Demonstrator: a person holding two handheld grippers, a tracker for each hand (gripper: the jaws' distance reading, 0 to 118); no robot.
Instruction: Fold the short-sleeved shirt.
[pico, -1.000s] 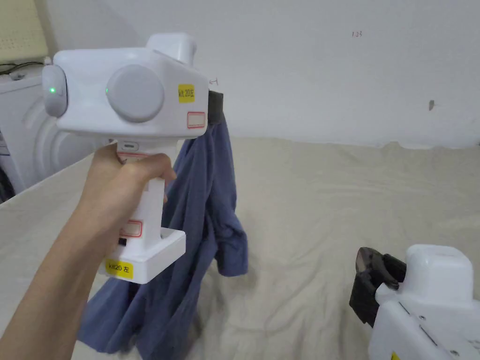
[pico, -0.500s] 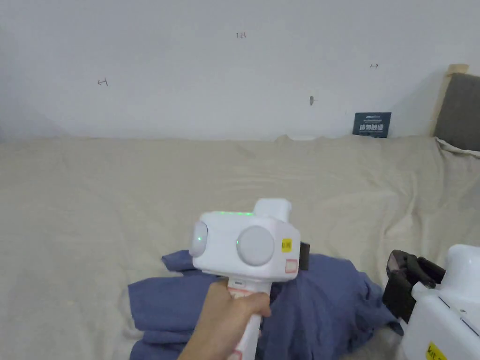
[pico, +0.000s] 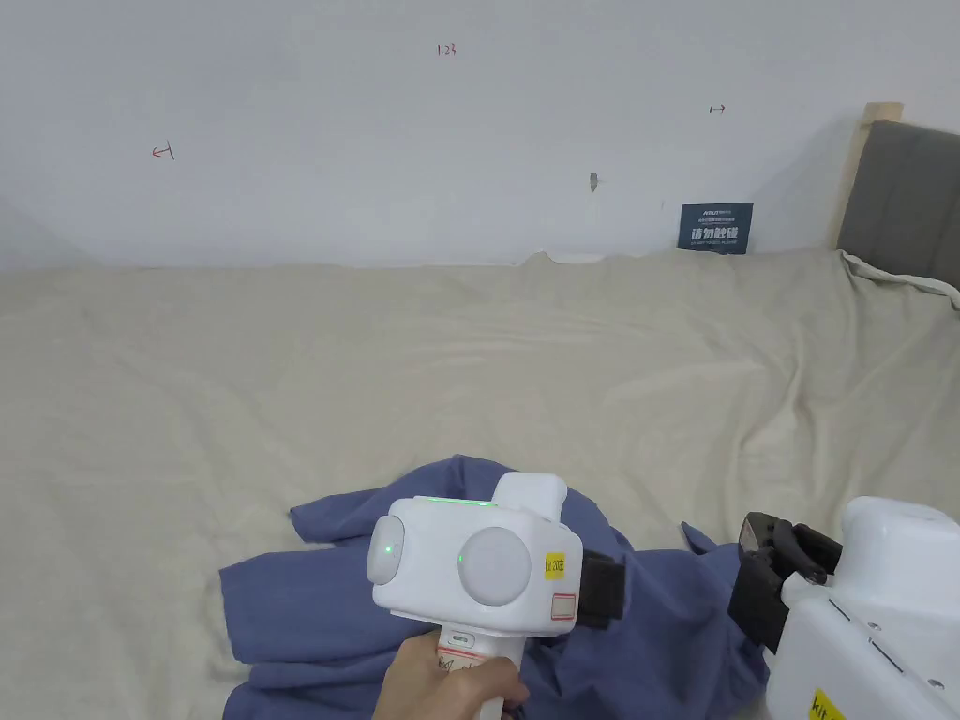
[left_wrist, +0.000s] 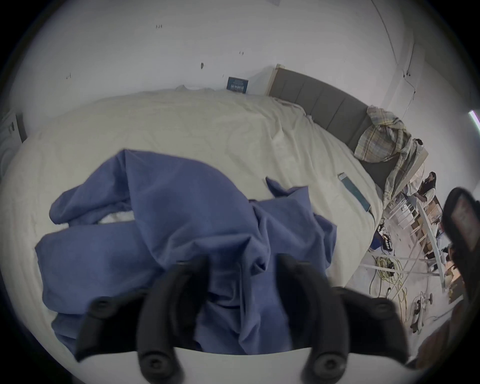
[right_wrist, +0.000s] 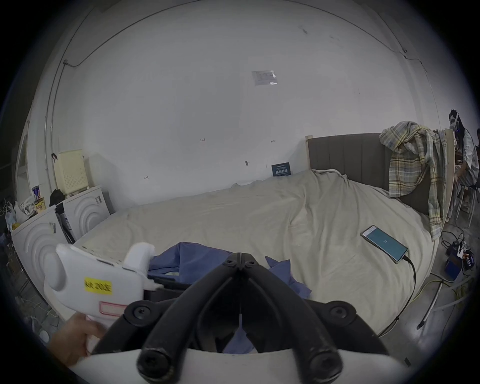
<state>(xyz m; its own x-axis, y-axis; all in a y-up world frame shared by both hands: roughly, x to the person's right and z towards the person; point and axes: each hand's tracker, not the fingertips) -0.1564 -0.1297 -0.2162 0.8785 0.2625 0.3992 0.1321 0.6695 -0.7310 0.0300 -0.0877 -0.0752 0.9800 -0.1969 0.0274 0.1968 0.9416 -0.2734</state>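
A: How do the left gripper (left_wrist: 241, 280) fingers (left_wrist: 181, 293) stand?

B: Spread apart. In the left gripper view, blue cloth of the short-sleeved shirt (left_wrist: 181, 220) lies in the gap between them, but neither finger presses it; whether the cloth brushes them I cannot tell.

A: And the right gripper (right_wrist: 241, 256)?

B: Its black fingers (right_wrist: 207, 283) are pressed together at the tips in the right gripper view, with nothing pinched there. It sits just to the right of the shirt, above the shirt's near edge.

A: Where is the shirt?

B: It lies crumpled on the bed (pico: 469, 375), at the near side, just beyond the left gripper in the head view. It is a soft, matte blue fabric, bunched into ridges and deep folds, with one flap pointing away toward the wall.

A: The bed itself?

B: Covered with a cream sheet, lightly wrinkled. To the right of the shirt, well apart, a phone (right_wrist: 384, 243) lies flat on the sheet with a cable plugged in. Farther right of the shirt stands a grey padded headboard (right_wrist: 348, 153), with a plaid cloth (right_wrist: 410, 161) draped over it.
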